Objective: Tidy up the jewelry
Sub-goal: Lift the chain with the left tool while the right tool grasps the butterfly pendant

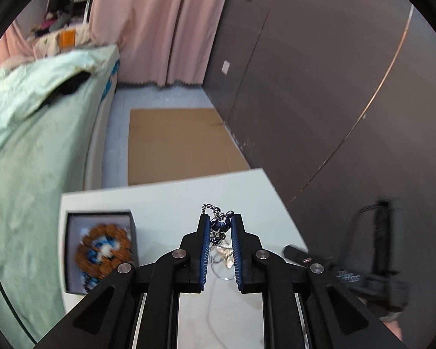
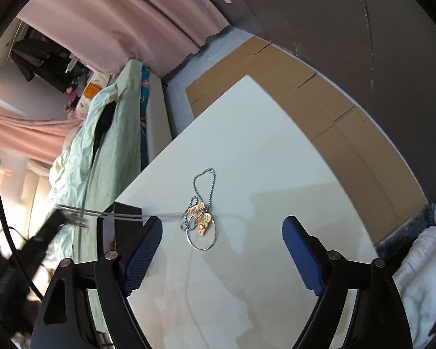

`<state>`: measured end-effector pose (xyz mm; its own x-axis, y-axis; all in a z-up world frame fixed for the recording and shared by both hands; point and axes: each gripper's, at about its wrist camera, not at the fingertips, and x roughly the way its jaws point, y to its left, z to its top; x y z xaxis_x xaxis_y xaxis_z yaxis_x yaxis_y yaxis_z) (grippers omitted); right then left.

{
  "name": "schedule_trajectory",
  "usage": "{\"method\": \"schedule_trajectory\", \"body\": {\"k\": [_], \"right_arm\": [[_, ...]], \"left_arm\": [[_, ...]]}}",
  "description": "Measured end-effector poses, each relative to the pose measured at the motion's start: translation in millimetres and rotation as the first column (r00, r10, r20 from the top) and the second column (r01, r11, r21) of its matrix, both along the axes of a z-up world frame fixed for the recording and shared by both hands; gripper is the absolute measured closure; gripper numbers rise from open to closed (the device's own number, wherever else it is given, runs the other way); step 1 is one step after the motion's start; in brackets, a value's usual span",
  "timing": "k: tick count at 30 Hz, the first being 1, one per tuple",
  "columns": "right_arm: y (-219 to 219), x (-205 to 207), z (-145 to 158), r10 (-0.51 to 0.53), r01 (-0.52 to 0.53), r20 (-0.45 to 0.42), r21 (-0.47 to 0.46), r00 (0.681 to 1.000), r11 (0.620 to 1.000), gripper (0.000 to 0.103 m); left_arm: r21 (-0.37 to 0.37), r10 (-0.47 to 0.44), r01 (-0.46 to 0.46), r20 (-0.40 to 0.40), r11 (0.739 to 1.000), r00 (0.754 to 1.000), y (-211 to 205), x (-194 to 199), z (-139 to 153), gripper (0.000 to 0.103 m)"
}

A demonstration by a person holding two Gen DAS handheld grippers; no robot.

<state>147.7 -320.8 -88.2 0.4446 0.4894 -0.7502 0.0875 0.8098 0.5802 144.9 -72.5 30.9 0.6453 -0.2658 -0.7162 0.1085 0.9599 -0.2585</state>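
Observation:
My left gripper (image 1: 221, 226) is shut on a dark blue pendant (image 1: 220, 225) with a silver chain (image 1: 207, 206), held above the white table (image 1: 165, 203). A dark open jewelry box (image 1: 101, 250) with a brown beaded bracelet (image 1: 103, 250) inside sits left of it. In the right wrist view my right gripper (image 2: 222, 232) is open and empty above the table (image 2: 261, 151). A tangle of silver chains, a ring and gold pendants (image 2: 202, 218) lies between its fingers. A taut chain (image 2: 116, 215) runs left from the tangle to the blurred left gripper (image 2: 52, 224).
A bed with a green cover (image 1: 29, 133) lies left of the table. Flattened cardboard (image 1: 174, 142) lies on the floor beyond it. A dark wall (image 1: 319, 87) is at right and pink curtains (image 1: 160, 23) behind. White cloth (image 2: 421, 276) is at the right edge.

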Motion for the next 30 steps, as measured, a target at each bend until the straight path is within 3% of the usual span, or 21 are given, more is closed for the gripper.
{"method": "schedule_trajectory", "body": {"k": [8,17,27,30], "right_arm": [[26,12,-16,0.074,-0.074,-0.031,0.005,0.997,0.997,0.042],[53,27,-33,0.154,-0.157,-0.066,-0.039,0.986,0.987,0.045],[75,31,-32,0.215,-0.218,-0.047,-0.068,0.975,0.973,0.046],[79,36,-41,0.227,-0.23,-0.073,-0.028,0.971,0.973,0.057]], "left_arm": [[0.052,0.0,-0.005,0.105,0.999,0.994,0,-12,70,0.088],[0.071,0.033,-0.047,0.186,0.996,0.982,15,-23,125,0.088],[0.104,0.059,-0.088,0.251,0.991,0.966,26,-35,163,0.088],[0.111,0.071,-0.103,0.26,0.988,0.963,30,-37,171,0.088]]}}
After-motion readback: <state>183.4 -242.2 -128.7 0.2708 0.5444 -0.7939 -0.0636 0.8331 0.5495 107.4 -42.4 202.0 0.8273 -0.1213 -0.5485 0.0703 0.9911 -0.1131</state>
